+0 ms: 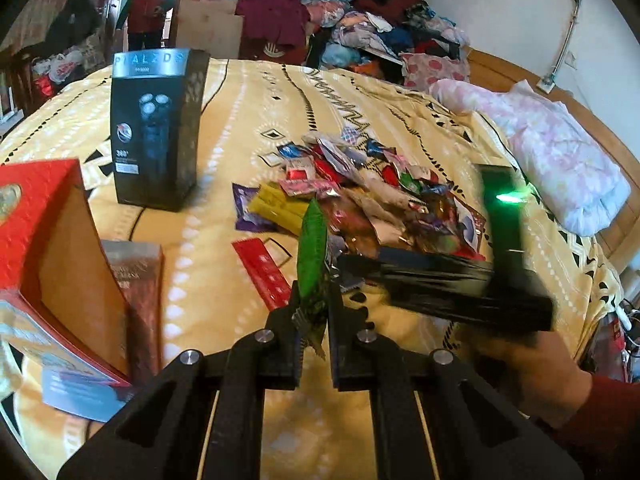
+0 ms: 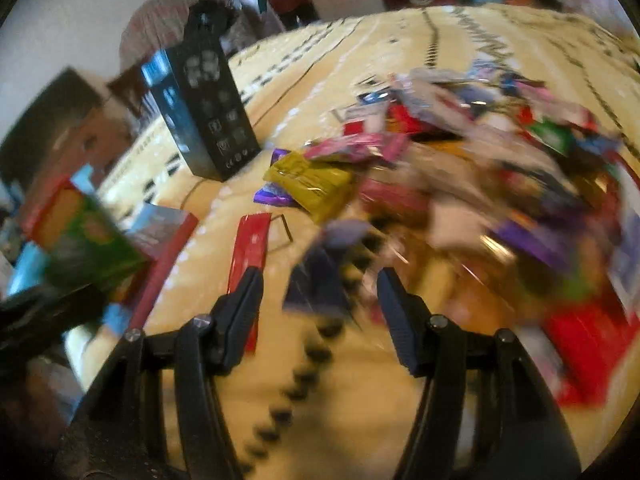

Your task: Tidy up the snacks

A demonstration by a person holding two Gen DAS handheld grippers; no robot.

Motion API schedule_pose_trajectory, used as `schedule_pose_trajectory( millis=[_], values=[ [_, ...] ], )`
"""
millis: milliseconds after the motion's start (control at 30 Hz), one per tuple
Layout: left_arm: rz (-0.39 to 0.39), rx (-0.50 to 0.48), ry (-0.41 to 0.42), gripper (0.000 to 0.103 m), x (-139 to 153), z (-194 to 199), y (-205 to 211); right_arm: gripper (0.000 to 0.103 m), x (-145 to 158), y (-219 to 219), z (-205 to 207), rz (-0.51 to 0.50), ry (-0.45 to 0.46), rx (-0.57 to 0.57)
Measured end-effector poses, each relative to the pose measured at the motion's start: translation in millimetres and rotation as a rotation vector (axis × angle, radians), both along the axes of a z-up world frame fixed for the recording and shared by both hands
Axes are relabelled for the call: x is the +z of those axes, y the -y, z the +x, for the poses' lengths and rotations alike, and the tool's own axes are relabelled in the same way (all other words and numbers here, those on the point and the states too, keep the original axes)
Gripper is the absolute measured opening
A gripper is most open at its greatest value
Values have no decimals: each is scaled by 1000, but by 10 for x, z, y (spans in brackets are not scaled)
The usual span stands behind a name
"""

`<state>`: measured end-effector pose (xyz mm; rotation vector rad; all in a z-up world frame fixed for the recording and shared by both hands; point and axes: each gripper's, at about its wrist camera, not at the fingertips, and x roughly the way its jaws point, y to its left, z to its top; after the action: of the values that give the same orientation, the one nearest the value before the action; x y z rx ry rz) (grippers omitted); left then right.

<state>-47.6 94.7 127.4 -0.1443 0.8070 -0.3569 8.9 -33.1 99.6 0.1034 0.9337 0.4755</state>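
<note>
Green foil snack packet (image 1: 313, 240) is standing pinched by its lower edge in the clenched left gripper (image 1: 314, 312) above the bedspread, so it is best carried steadily toward the red box (image 1: 48, 240) while the right gripper (image 2: 320, 284), jaws apart and empty, is sweeping over the snack pile (image 2: 460, 168).

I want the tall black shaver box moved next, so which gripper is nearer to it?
Left. The left gripper, shut on a green snack packet, sits just right of the tall black shaver box; the right gripper, open, is farther right by the snack pile.
</note>
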Motion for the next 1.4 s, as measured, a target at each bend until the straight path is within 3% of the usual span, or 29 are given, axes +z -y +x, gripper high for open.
schedule_pose_trajectory(
  millis=[200, 267, 600, 833, 1400],
  values=[
    [-9, 17, -9, 8, -30, 151, -37, 58, -303, -355, 251, -185, -54, 18],
    [-4, 25, -16, 8, -61, 168, -55, 44, -335, -409, 256, -235, -40, 30],
    [28, 42, -13, 8, -89, 191, -19, 39, -27, -260, 65, -129, -18, 25],
    [47, 44, -11, 8, -58, 150, -23, 39, 252, -232, -203, -132, 31, 46],
    [119, 60, -60, 9, -225, 135, 133, 44, 179, -55, -441, -177, 2, 33]
  ],
)
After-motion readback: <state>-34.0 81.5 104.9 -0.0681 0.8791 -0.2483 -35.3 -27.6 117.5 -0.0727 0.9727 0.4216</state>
